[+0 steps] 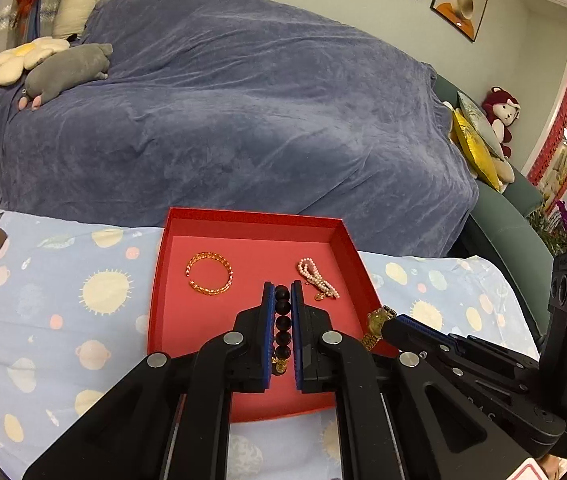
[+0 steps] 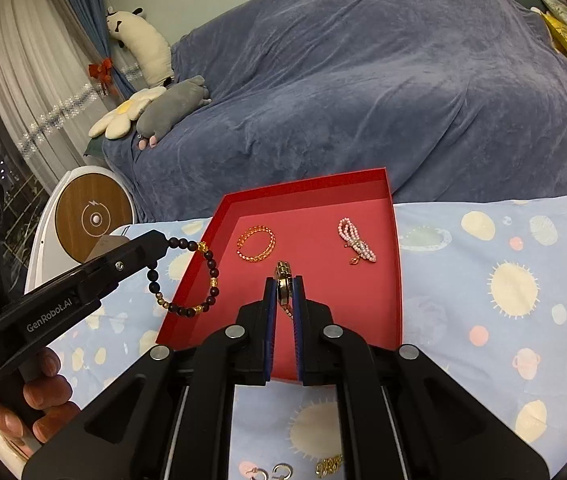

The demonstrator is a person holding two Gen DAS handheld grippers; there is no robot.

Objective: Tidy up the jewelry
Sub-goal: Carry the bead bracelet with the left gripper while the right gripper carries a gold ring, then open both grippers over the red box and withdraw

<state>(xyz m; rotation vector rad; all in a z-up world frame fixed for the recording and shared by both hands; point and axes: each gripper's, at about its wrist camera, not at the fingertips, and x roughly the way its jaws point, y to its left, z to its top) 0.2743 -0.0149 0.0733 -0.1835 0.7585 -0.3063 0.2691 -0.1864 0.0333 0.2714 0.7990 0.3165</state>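
A shallow red tray (image 1: pixel 251 222) (image 2: pixel 307 186) sits on a space-print cloth. In it lie an orange-gold bangle (image 1: pixel 209 273) (image 2: pixel 256 245) at the left and a pink pearl bracelet (image 1: pixel 318 278) (image 2: pixel 356 241) at the right. My left gripper (image 1: pixel 282 292) is shut on a dark bead bracelet (image 1: pixel 282 322) (image 2: pixel 183 276) and holds it over the tray's left edge. My right gripper (image 2: pixel 283 284) is shut on a gold watch (image 2: pixel 283 286) (image 1: pixel 377 326) above the tray's near part.
A sofa under a blue throw (image 1: pixel 223 112) stands behind the table, with plush toys (image 1: pixel 67 70) at its left end. Small silver earrings (image 2: pixel 269 473) and a gold chain (image 2: pixel 328 466) lie on the cloth (image 2: pixel 503 280) near the front. A round wooden-topped device (image 2: pixel 93 220) stands at the left.
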